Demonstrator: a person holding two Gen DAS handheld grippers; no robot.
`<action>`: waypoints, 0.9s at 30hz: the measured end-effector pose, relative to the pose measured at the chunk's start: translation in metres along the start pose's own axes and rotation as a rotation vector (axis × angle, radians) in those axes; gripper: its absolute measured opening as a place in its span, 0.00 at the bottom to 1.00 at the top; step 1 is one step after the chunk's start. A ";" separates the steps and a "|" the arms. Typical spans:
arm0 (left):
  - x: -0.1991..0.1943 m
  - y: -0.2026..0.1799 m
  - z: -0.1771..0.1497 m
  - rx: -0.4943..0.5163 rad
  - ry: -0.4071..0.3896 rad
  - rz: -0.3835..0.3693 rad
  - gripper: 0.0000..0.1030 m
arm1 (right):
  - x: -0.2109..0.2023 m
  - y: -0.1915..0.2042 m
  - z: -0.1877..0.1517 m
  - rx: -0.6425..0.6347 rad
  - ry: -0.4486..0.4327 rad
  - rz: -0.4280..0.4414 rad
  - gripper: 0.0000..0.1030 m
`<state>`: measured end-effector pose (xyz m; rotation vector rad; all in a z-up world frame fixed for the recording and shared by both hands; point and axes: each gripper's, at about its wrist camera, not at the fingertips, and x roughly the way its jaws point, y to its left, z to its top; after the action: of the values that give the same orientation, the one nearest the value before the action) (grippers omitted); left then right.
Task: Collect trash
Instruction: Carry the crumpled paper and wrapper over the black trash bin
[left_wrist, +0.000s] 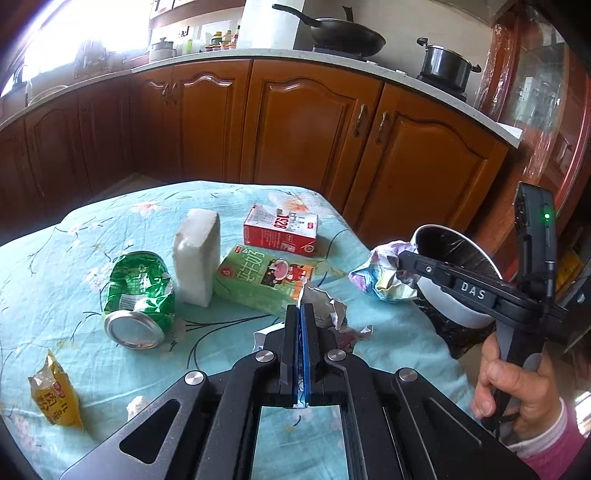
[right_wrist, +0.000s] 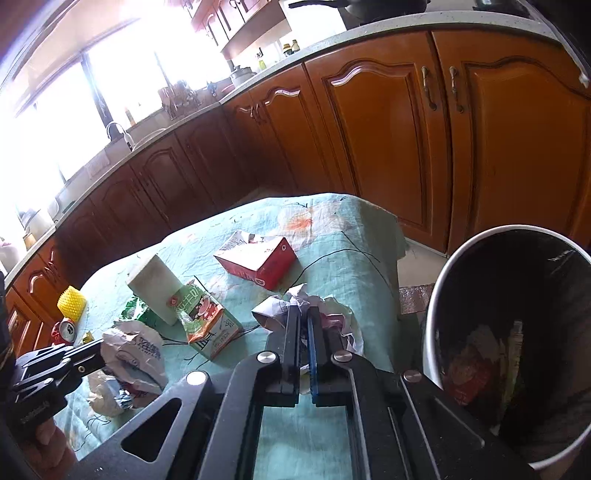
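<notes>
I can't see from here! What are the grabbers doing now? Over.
Left gripper shut on crumpled wrapper. Right gripper shut on paper wad, beside trash bin. Can, two cartons, foam block left on table. Path clear.

Trash on a floral tablecloth (left_wrist: 55, 251)

The left gripper (left_wrist: 300, 314) pinches a crumpled wrapper (left_wrist: 334, 308); ahead lie a crushed green can (left_wrist: 138, 295), white foam block (left_wrist: 195, 254), green carton (left_wrist: 266, 277) and red carton (left_wrist: 280, 230). The right gripper (left_wrist: 400, 258) carries crumpled paper (left_wrist: 382, 273) by the bin (left_wrist: 458, 266).
</notes>
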<state>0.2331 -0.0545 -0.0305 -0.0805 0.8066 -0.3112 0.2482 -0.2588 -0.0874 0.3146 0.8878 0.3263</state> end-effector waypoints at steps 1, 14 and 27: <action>0.001 -0.003 0.001 0.005 0.000 -0.006 0.00 | -0.010 -0.003 -0.001 0.010 -0.011 0.005 0.03; 0.015 -0.058 0.011 0.068 0.001 -0.092 0.00 | -0.099 -0.058 -0.018 0.121 -0.110 -0.058 0.03; 0.051 -0.103 0.031 0.121 0.017 -0.148 0.00 | -0.126 -0.099 -0.018 0.184 -0.158 -0.127 0.03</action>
<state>0.2630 -0.1697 -0.0253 -0.0236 0.7989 -0.5006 0.1746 -0.3967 -0.0495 0.4464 0.7790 0.1004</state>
